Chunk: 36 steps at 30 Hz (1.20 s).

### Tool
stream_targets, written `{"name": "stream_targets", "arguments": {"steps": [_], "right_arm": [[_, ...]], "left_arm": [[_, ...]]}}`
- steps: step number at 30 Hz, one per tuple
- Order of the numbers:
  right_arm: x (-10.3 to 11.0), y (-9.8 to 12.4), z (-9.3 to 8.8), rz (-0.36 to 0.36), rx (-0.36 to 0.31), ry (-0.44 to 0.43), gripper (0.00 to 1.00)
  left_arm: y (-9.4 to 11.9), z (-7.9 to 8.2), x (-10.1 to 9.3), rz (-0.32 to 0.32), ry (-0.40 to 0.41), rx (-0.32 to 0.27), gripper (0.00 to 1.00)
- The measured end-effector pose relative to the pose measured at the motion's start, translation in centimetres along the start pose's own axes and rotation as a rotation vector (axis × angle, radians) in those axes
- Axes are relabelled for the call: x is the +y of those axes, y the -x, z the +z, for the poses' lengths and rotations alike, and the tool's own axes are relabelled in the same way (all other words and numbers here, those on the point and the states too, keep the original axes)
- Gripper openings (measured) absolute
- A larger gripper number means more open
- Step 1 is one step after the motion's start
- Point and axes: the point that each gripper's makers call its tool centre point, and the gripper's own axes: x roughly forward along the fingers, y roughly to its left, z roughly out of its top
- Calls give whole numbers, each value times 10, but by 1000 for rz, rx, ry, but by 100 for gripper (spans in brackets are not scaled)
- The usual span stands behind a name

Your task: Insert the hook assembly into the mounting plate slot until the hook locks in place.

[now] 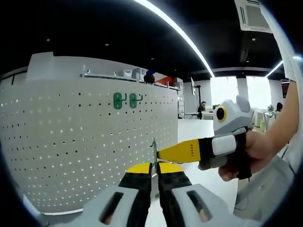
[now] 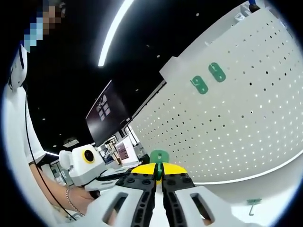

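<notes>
Green plastic marks the mounting plate (image 2: 159,158), pinched edge-on between the nearly closed jaws of the right gripper (image 2: 159,178). The left gripper (image 1: 155,171), jaws likewise nearly closed, holds a thin metal hook assembly (image 1: 154,151) upright, its long axis running out from the fingertips. Both hands are raised before the white pegboard (image 1: 85,142), tips meeting; the hook lies just beside the plate. Two green plates (image 1: 125,100) already hang there.
</notes>
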Motion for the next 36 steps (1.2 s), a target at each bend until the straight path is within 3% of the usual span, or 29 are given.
{"name": "stream_targets", "arguments": {"steps": [8,16,26,36], "right_arm": [[0,0,-1,3,8,-5,0],[2,-2,-1,11,8,-10,0],[1,0,-2,5,13,-9,0],[0,1,-1,2,9,-13,1]], "left_arm": [[0,-3,-1,-4,-1,13,6],[0,-10,-3,-8,3,37,18],[-2,-21,2,12,40,74,55],[-3,-33,4,27,57,116,86]]}}
